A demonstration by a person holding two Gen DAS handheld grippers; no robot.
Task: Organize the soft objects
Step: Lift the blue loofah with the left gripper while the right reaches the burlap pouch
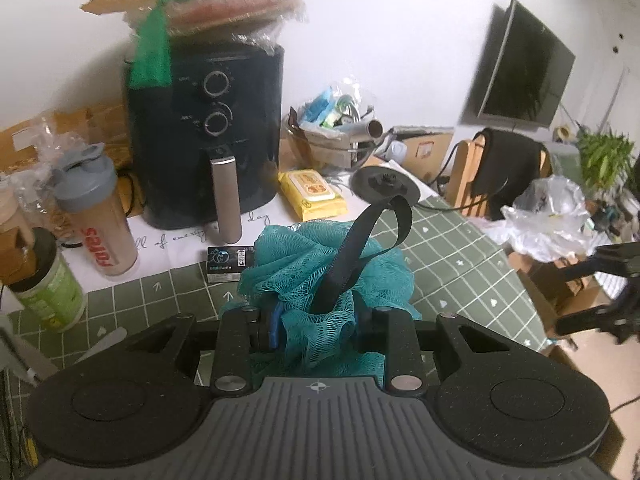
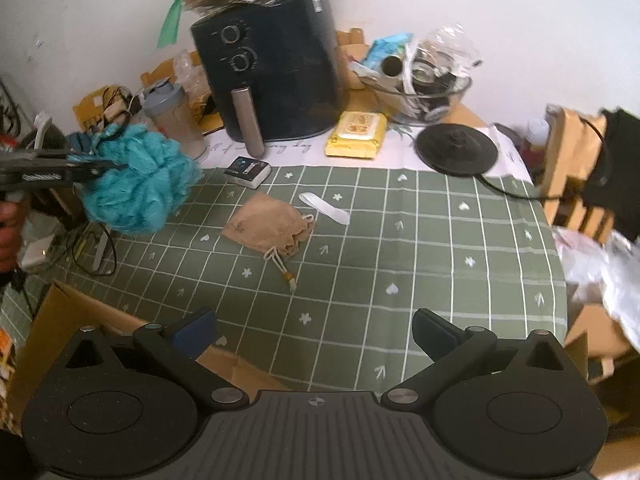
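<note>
Teal mesh fills the left hand-held gripper (image 1: 316,326) — pinched on the bath pouf (image 1: 320,268), lifted off the surface (image 2: 400,240). Right hand-held gripper (image 2: 314,334) spread wide; tan drawstring pouch (image 2: 268,228) lies at its 11 o'clock, air fryer (image 2: 276,64) beyond.

Left tongs' fingertips (image 1: 276,322) buried in loofah (image 1: 320,264)
</note>
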